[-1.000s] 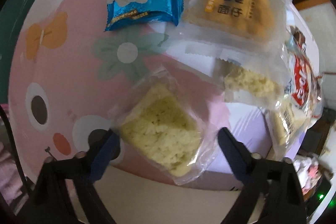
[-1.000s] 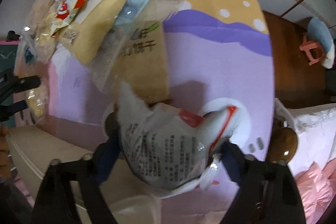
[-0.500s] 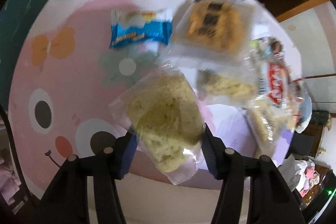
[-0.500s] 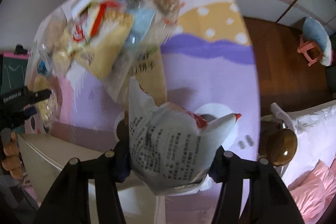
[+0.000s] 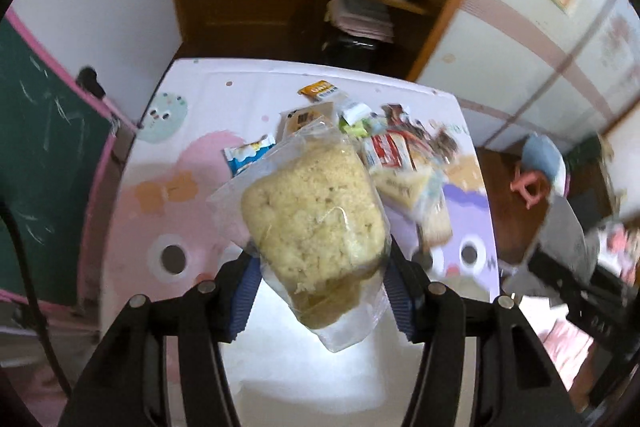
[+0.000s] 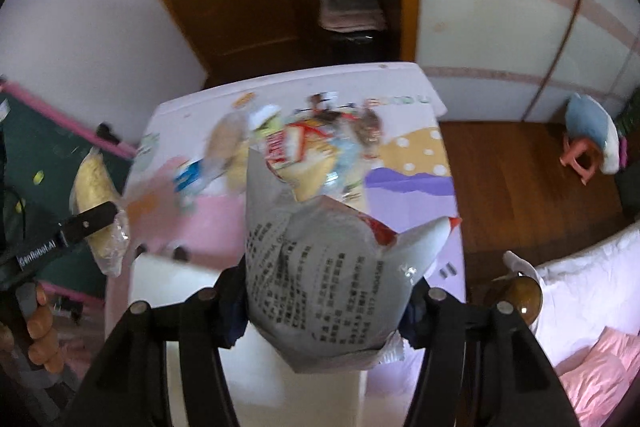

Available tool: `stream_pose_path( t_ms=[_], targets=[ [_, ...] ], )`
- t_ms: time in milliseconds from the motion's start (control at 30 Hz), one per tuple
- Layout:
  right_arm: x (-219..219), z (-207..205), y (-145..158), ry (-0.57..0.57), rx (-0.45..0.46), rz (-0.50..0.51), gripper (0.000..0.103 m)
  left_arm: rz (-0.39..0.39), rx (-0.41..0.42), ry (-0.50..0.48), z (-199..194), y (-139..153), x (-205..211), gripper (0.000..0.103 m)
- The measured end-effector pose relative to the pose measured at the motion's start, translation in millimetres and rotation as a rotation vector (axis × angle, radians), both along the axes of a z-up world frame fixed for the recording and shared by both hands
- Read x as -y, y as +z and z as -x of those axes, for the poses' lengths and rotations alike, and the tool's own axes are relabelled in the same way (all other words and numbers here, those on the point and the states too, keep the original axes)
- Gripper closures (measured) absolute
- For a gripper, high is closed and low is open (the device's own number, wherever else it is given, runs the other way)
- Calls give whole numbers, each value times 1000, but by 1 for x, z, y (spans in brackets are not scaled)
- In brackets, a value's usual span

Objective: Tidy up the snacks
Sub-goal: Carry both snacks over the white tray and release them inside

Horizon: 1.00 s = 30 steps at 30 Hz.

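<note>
Here the left gripper (image 5: 320, 291) is clamped on a clear-wrapped crumbly rice cake (image 5: 316, 219), frame centre. The right gripper (image 6: 324, 311), jaws easing open slightly, pinches a printed white snack pouch (image 6: 324, 279) above the cartoon table (image 6: 416, 195), probably to carry both away from the snack pile (image 6: 304, 151), upper centre.

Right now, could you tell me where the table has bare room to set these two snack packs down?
The pink side of the table, left of the blue wrapper, is bare, and so is the near edge around the cartoon eyes. The purple patch on the right is also free. The far middle is crowded with the snack pile.
</note>
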State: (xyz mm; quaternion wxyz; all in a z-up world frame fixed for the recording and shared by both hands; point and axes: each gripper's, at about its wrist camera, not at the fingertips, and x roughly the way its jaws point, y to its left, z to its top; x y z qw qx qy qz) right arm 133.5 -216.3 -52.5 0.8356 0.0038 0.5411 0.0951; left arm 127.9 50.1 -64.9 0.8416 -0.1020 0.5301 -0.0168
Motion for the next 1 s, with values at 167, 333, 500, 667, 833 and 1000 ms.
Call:
stream_pose_path(
  t_ms=[167, 333, 500, 667, 833, 1000],
  targets=[
    [-29, 50, 0, 86, -43, -4, 44, -74, -22, -90, 54, -4, 3, 47],
    [-56, 81, -18, 131, -96, 20, 43, -122, -70, -139, 94, -33, 5, 47],
    [-68, 96, -37, 115, -148, 27, 40, -119, -117, -176, 108, -60, 7, 47],
    [-72, 106, -48, 78, -192, 13, 38, -143, -137, -202, 118, -68, 9, 23],
    [-65, 113, -51, 26, -217, -61, 31, -147, -127, -183, 123, -61, 2, 9],
    [-67, 122, -40, 5, -164, -37, 24, -139, -120, -164, 129, -52, -7, 9]
  ],
)
